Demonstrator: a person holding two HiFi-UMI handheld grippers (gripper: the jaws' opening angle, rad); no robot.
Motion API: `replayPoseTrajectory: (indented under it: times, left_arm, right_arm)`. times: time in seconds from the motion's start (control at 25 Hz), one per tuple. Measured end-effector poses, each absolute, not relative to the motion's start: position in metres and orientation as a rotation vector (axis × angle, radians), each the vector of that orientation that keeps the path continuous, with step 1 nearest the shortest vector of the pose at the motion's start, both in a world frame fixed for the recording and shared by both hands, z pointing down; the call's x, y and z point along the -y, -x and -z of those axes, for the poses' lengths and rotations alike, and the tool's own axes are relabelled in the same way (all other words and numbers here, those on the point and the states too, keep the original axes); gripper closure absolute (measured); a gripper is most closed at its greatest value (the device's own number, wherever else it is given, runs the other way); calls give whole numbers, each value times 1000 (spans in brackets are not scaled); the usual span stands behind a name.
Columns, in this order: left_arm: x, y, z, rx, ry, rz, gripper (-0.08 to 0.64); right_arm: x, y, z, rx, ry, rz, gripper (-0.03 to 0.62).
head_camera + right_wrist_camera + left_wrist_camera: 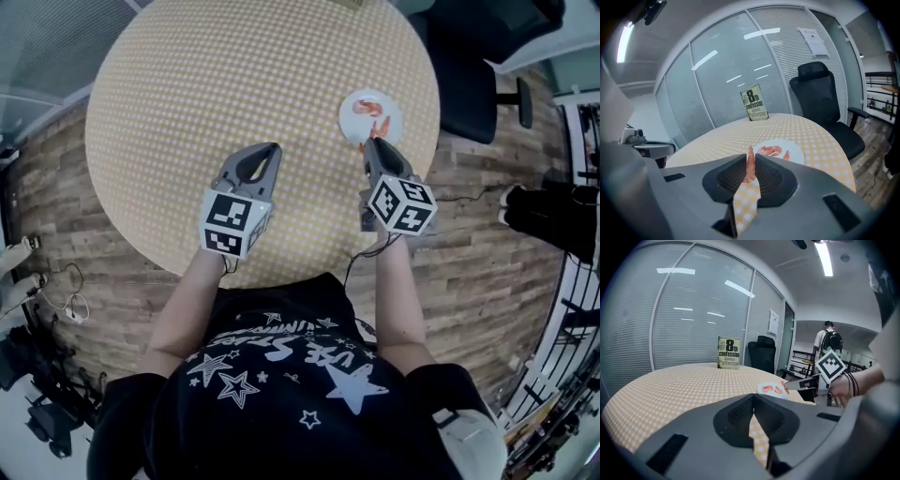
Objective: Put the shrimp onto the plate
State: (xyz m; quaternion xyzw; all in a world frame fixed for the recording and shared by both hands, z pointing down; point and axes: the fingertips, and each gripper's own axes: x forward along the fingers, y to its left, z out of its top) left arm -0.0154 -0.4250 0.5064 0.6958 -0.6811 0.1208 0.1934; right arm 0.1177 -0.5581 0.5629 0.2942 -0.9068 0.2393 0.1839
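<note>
The right gripper's jaws pinch a shrimp upright at the near rim of the plate, where other shrimp lie. The carry looks nearly done, so the next move is to ease forward over bare plate, lower, and part the jaws. The left gripper's jaws are pressed together on nothing, above the bench.

A round surface with a yellow checked cover fills the upper part of the head view. A white plate lies near its right edge, with one shrimp on it. The right gripper points at the plate's near rim, jaws together, and a second shrimp shows right at its tips. The left gripper hangs over bare cover, well apart from the plate. A dark office chair stands beyond the surface on a wooden floor.
</note>
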Motion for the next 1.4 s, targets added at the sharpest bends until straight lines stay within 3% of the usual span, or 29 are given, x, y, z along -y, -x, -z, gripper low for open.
replayPoseTrajectory:
  times: [0.88,1.4]
  left_arm:
    - [436,19,-531,1891,-1921,-410,554]
    - [419,21,-532,1872,-1926,-408,554]
  right_arm:
    - [589,-87,-612,2360,-774,-428,525]
    - [583,-93,-602,2382,-816,-453,525]
